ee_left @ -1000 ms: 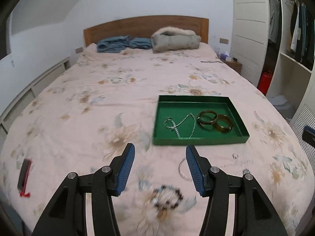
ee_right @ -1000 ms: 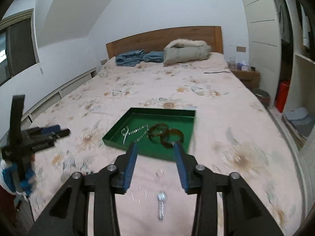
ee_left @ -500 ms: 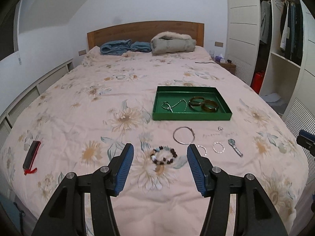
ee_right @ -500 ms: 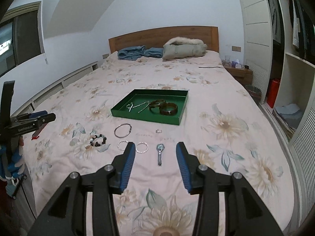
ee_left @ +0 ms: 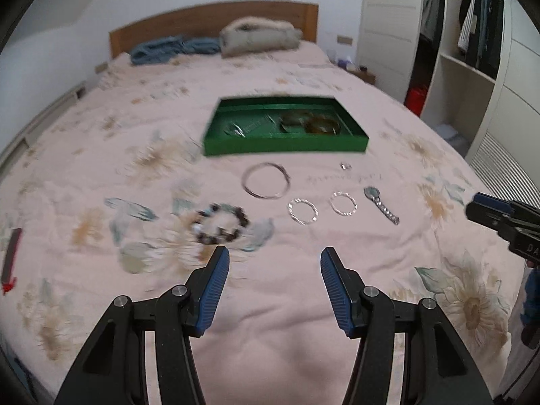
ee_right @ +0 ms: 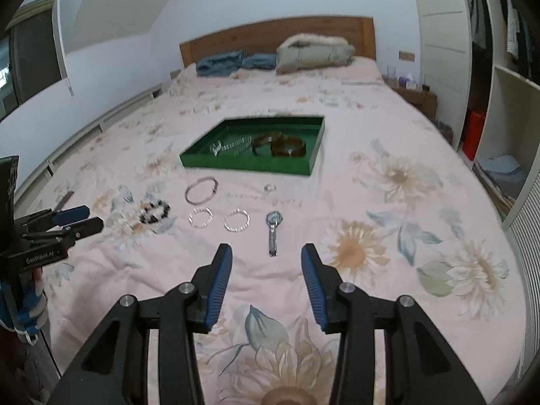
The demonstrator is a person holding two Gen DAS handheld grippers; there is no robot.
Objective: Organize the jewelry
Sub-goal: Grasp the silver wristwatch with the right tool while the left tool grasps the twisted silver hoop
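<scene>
We hold both tongs, left (ee_left: 275, 270) and right (ee_right: 266, 268), agape, empty, above loose bangles (ee_right: 200, 217), readying transfer into tray (ee_right: 243, 165)

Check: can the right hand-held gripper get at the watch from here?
Probably yes. The watch lies alone on the bedspread just ahead of the open, empty right hand-held gripper, with nothing between them.
</scene>
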